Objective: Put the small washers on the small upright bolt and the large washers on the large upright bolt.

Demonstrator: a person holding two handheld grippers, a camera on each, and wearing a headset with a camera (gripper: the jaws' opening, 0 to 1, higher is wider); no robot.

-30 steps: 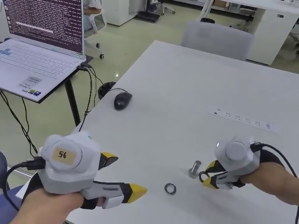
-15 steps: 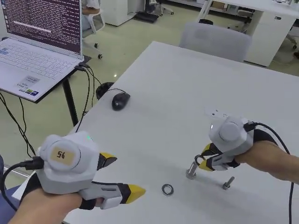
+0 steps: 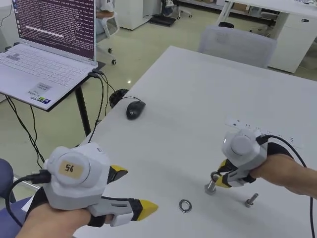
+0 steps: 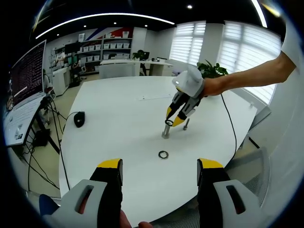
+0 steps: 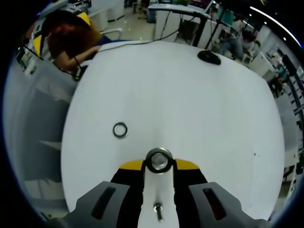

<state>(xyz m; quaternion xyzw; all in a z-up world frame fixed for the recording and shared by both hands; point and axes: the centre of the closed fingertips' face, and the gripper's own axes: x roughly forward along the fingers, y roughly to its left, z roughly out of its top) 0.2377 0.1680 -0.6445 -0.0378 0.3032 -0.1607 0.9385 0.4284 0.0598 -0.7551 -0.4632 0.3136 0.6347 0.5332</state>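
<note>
I hold one washer (image 5: 158, 150) clamped in the right gripper (image 3: 221, 180) at the top of the larger bolt (image 3: 210, 188), while the left gripper (image 4: 160, 166) has its jaws apart and a second washer (image 3: 181, 205) lies on the table (image 3: 198, 99), so I judge none seated yet.

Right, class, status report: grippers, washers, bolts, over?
Left gripper open, empty. Right gripper shut on a washer, at the top of the large bolt. Second washer loose on table. Nothing blocking.

Open-plan office-lab: laptop (image 3: 47, 62) on stand (image 3: 82, 108) showing terminal text, white worktable (image 3: 198, 99), grey office chair (image 3: 237, 45), storage shelves (image 4: 112, 46), window blinds (image 4: 242, 45).
</note>
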